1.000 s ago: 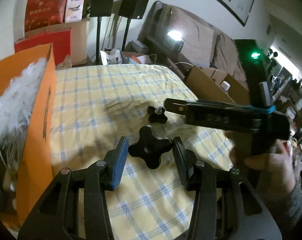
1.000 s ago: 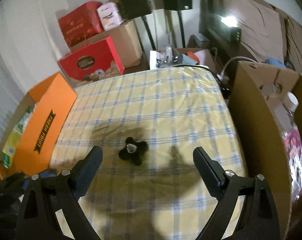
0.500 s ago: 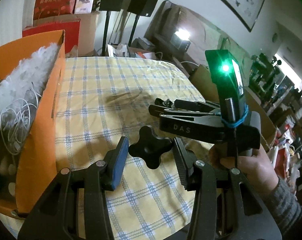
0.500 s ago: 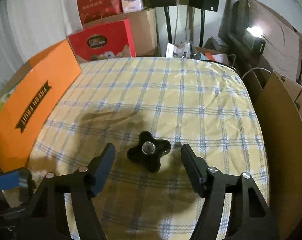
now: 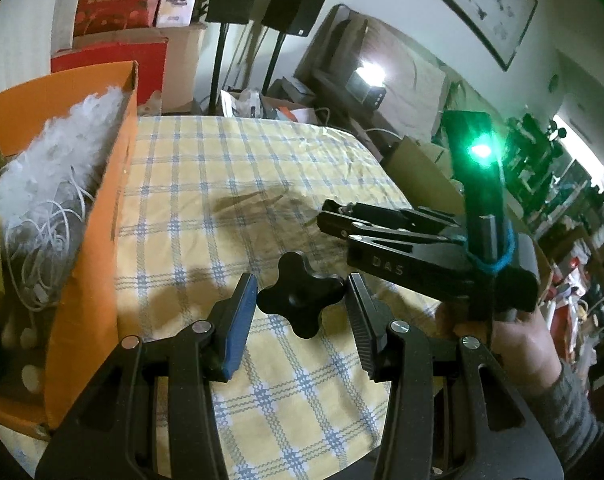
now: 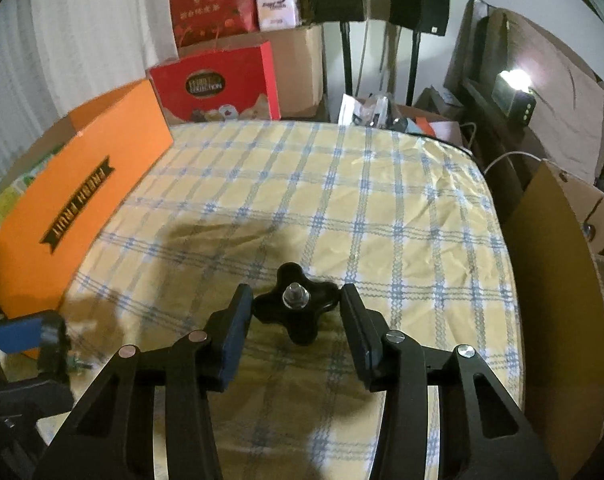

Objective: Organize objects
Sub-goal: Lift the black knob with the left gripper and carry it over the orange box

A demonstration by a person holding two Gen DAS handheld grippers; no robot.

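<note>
Closing right tongs around a black star knob lying on the checked table, stud up; pads sit just beside two opposite lobes, contact not clear yet. Left tongs are clamped on a second knob, lobes squeezed between blue pad and ribbed pad, held above the cloth. Judging by looks: hard moulded plastic with a metal insert, rigid, light-ish, not fragile. Smooth rounded lobes could let it twist or pop out if pads land on the curves, so grab across opposite lobes, flat to the pads, low on the body and clear of the stud. Soft cloth underneath may give and tilt it. Orange box at left looks a likely drop spot.
</note>
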